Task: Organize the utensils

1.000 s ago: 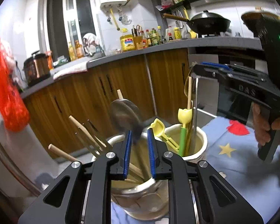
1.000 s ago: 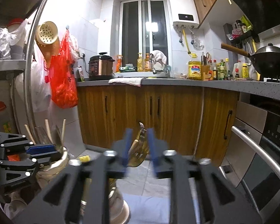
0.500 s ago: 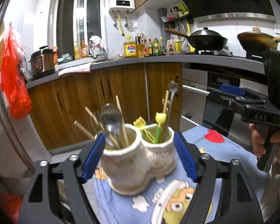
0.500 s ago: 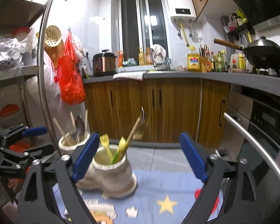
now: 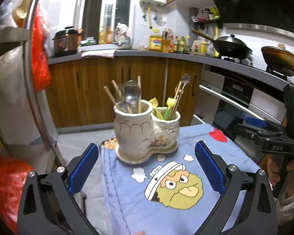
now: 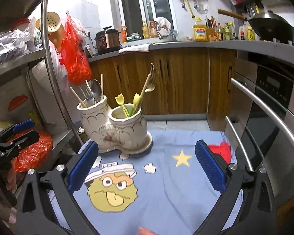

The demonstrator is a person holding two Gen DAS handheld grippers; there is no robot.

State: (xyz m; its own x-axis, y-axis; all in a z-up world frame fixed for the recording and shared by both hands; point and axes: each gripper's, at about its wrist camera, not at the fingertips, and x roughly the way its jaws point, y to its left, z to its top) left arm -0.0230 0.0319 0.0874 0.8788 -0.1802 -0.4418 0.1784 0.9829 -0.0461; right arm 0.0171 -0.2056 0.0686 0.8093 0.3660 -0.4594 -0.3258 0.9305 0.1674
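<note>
Left gripper (image 5: 146, 165): black frame, ribbed blue pads; jaws have just been opening, now spread wide, nothing between them.
Right gripper (image 6: 146, 165): same build; jaws have just been opening, spread wide, empty.
Utensil holder (image 5: 146, 132): glazed cream ceramic, two joined cups with scalloped relief, centre of frame, on the cloth.
Left cup: steel spoon (image 5: 132, 94), wooden chopsticks (image 5: 110, 95), leaning.
Right cup: yellow-green plastic picks (image 6: 134, 102), a brassy fork (image 6: 150, 86).
Cloth (image 6: 166, 186): soft blue fabric, cartoon face, star.
Background: wood-grain cabinets (image 6: 182, 82), black wok (image 6: 272, 26) upper right.
</note>
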